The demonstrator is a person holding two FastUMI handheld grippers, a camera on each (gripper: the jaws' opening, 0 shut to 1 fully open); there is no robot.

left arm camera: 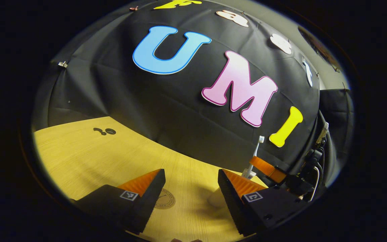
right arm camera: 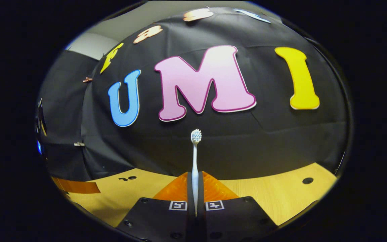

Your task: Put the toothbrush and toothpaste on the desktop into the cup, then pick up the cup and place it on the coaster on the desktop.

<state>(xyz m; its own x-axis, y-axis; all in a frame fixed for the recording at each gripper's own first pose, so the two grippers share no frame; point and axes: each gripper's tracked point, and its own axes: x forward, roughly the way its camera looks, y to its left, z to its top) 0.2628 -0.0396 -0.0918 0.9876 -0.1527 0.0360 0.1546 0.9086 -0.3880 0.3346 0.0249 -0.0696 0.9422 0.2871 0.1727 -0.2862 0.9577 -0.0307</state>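
- Right hand-held gripper [right arm camera: 195, 188], nearest in the right gripper view, has both fingers clamped on the toothbrush [right arm camera: 195, 161] low on its handle; the brush stands upright, bristle head up, above the bench [right arm camera: 281, 195].
- Left hand-held gripper [left arm camera: 191, 191] has its fingers spread wide with nothing between them, poised over the bench [left arm camera: 89, 158].
- Between those spread fingers in the left gripper view, a round coaster [left arm camera: 165, 199] lies flat on the wood, and a pale rounded thing [left arm camera: 216, 199] sits beside the right-hand finger; I cannot tell whether it is the toothpaste or the cup.
- Farther off in the left gripper view, the toothbrush [left arm camera: 256, 156] rises from the other gripper's fingers [left arm camera: 267, 169], tilted a little.
- Handling, as I judge it: the brush is light, stiff and slim, so a low hold on the handle leaves a long lever that may swing or slip; its smooth plastic could twist between the pads.
- Small dark holes [left arm camera: 104, 131] mark the far bench, just before the black cloth wall [right arm camera: 267, 141].
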